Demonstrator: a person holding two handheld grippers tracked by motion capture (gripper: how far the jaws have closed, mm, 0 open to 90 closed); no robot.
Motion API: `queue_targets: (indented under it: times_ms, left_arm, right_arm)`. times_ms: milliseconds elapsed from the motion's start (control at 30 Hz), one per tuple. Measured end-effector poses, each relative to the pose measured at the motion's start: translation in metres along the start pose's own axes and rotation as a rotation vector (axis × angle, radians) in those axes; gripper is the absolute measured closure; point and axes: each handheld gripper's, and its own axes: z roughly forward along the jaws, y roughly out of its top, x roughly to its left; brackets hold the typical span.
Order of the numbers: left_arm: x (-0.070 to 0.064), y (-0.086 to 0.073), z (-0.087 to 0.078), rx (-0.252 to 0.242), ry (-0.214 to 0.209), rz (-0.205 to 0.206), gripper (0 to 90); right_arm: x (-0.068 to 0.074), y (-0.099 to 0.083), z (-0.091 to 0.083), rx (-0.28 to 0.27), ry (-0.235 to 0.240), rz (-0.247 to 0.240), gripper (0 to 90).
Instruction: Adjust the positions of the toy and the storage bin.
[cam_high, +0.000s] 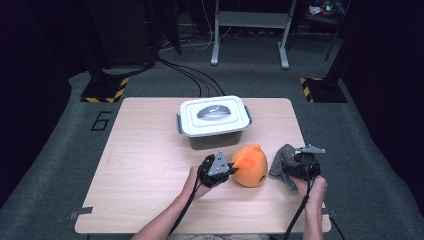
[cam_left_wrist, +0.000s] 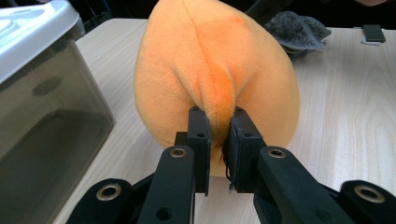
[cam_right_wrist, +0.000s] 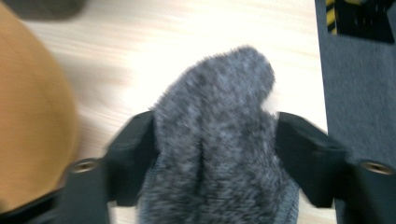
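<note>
Table (cam_high: 150, 165): pale wood grain, square.
Box (cam_high: 214, 122): smoky clear plastic, white lid, grey clips, mid-table.
Plush (cam_high: 251, 166): orange, teardrop, soft pile, seam ridge; front of box.
Cloth (cam_high: 281, 161): grey, fuzzy, right of plush.
Left gripper (cam_left_wrist: 218, 140): jaws pinching plush seam.
Right gripper (cam_right_wrist: 215, 154): jaws wide, cloth between.

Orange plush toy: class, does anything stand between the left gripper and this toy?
Nothing visible does. The left gripper already has its jaws pinched on a fold of the orange plush toy, which stands on the table.
</note>
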Motion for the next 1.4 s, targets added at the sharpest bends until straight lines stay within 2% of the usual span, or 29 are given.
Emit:
queue_targets:
  times_ms: [67,133,267,400,433,500,533,567,633,800,867,967,1000,1067,1200,1333,1400]
  left_arm:
    - [0.001,-0.002,0.000,-0.004,0.001,-0.014,80.8]
    - [0.002,-0.004,-0.001,-0.008,0.008,-0.029,80.5]
    - [0.003,-0.009,-0.002,-0.007,0.013,-0.052,80.3]
    - [0.004,-0.014,-0.003,-0.014,0.016,-0.078,79.7]
    - [0.005,-0.015,-0.004,-0.010,0.014,-0.083,79.5]
    - [0.006,-0.017,-0.004,-0.015,0.014,-0.097,79.3]
    - [0.006,-0.017,-0.004,-0.011,0.013,-0.104,79.0]
    - [0.006,-0.018,-0.004,-0.011,0.016,-0.105,78.8]
    - [0.007,-0.020,-0.003,-0.008,0.022,-0.117,77.9]
    - [0.011,-0.023,-0.003,-0.005,0.010,-0.146,72.5]
    - [0.011,-0.024,-0.002,-0.009,0.015,-0.148,69.7]
    - [0.015,-0.024,-0.003,0.009,0.009,-0.158,59.0]
    - [0.015,-0.024,-0.004,0.008,0.002,-0.182,54.4]
    - [0.017,-0.023,-0.006,0.012,0.004,-0.199,44.6]
    - [0.021,-0.013,-0.009,0.007,0.008,-0.228,33.5]
    - [0.025,-0.002,-0.002,0.009,-0.006,-0.252,28.9]
    - [0.028,0.001,0.004,0.034,-0.034,-0.265,26.2]
  right_arm:
    - [0.003,0.000,-0.006,-0.017,0.036,-0.021,19.5]
    - [0.012,-0.001,-0.014,-0.057,0.110,-0.049,16.8]
    - [0.032,-0.007,-0.021,-0.094,0.229,-0.113,13.3]
    - [0.054,-0.013,-0.022,-0.099,0.329,-0.194,10.3]
    - [0.059,-0.013,-0.020,-0.095,0.342,-0.216,10.1]
    - [0.068,-0.014,-0.015,-0.077,0.348,-0.251,10.5]
    - [0.073,-0.015,-0.011,-0.057,0.341,-0.278,13.6]
    - [0.075,-0.015,-0.009,-0.052,0.332,-0.285,15.8]
    - [0.078,-0.016,-0.003,-0.058,0.354,-0.301,24.1]
    - [0.081,-0.017,0.002,-0.067,0.352,-0.328,36.9]
    - [0.081,-0.017,0.003,-0.062,0.355,-0.331,38.8]
    - [0.081,-0.018,0.005,-0.071,0.351,-0.335,40.5]
    - [0.081,-0.018,0.005,-0.070,0.349,-0.336,40.9]
    - [0.082,-0.019,0.005,-0.071,0.345,-0.339,41.2]
    - [0.084,-0.019,0.004,-0.063,0.336,-0.344,41.2]
    - [0.087,-0.018,0.003,-0.064,0.323,-0.366,41.1]
    - [0.089,-0.018,0.003,-0.063,0.316,-0.361,41.0]
